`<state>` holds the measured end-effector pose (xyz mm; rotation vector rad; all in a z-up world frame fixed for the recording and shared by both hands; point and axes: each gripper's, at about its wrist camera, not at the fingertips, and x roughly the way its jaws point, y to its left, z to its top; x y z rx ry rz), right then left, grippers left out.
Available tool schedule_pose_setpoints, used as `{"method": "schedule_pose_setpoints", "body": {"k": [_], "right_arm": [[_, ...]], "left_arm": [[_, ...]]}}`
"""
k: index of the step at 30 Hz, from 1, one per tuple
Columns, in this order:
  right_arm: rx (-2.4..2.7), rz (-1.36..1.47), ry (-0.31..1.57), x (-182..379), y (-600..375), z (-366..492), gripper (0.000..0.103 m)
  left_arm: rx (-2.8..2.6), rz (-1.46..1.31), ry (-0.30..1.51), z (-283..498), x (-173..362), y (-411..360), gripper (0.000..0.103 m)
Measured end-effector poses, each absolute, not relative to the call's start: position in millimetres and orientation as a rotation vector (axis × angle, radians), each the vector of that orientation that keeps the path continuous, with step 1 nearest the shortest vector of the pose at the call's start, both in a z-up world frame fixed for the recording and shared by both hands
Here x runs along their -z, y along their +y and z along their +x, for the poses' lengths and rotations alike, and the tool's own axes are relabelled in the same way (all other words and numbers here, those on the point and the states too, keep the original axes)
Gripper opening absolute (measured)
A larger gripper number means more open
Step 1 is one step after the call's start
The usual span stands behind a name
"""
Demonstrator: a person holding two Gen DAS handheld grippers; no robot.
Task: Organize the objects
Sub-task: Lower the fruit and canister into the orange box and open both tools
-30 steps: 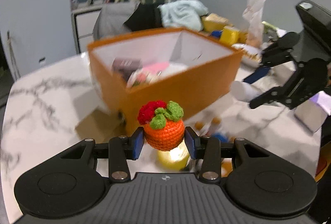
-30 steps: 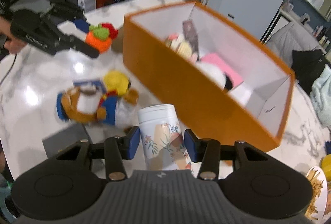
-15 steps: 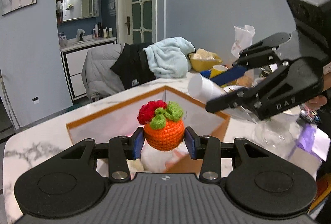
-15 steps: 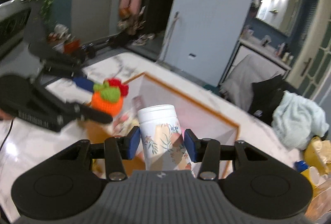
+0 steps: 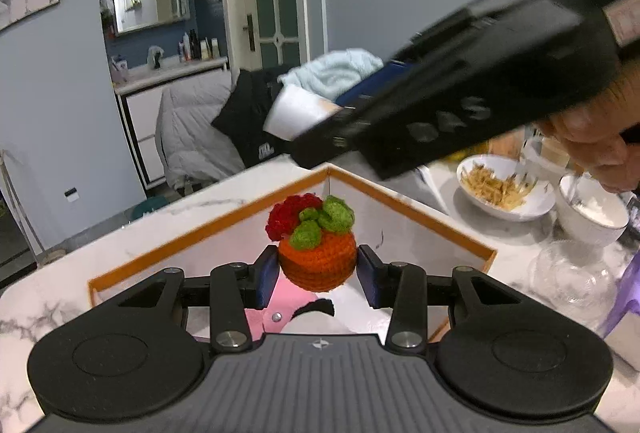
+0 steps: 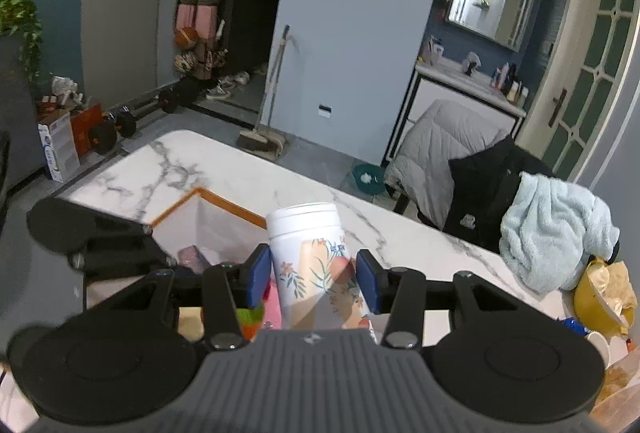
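Note:
My left gripper is shut on an orange crocheted pumpkin with green and red tufts, held above the open orange box. My right gripper is shut on a white floral-printed cup, held over the same orange box. In the left wrist view the right gripper's body crosses above the box with the cup in it. A pink item lies inside the box. The left gripper's body shows at the left of the right wrist view.
White bowls and a glass jar stand on the marble table right of the box. A yellow bowl sits at the far right. A chair with jackets and a blue towel stands behind the table.
Both grippers have risen from the table and come over the box's opening with their objects. The right gripper has come close above the left one.

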<state>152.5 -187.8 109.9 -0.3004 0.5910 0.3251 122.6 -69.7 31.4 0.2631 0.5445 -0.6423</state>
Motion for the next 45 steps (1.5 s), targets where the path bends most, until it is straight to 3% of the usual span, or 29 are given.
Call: {"method": "schedule_pose_setpoints", "body": {"k": [12,33,35,37,41,45], "right_arm": [[-0.276,-0.3,0.763,-33,-198,213,0.049],[-0.282,-0.273,0.873,13,-202,238,0.044],[-0.278,-0.27,0.876,15,-204,238,0.042],[-0.282,-0.254,0.883,16,-206,239,0.029],[-0.271,-0.248,0.874,15,-208,238,0.038],[-0.273,-0.248,0.875,14,-209,238,0.038]], "left_arm": [[0.701,0.328,0.709,132,15,-115,0.049],[0.725,0.08,0.9,160,27,-100,0.049],[0.725,0.078,0.906,159,27,-104,0.049],[0.725,0.072,0.912,159,27,-103,0.05],[0.713,0.076,0.916,157,27,-103,0.053],[0.701,0.069,0.923,154,26,-105,0.061]]}}
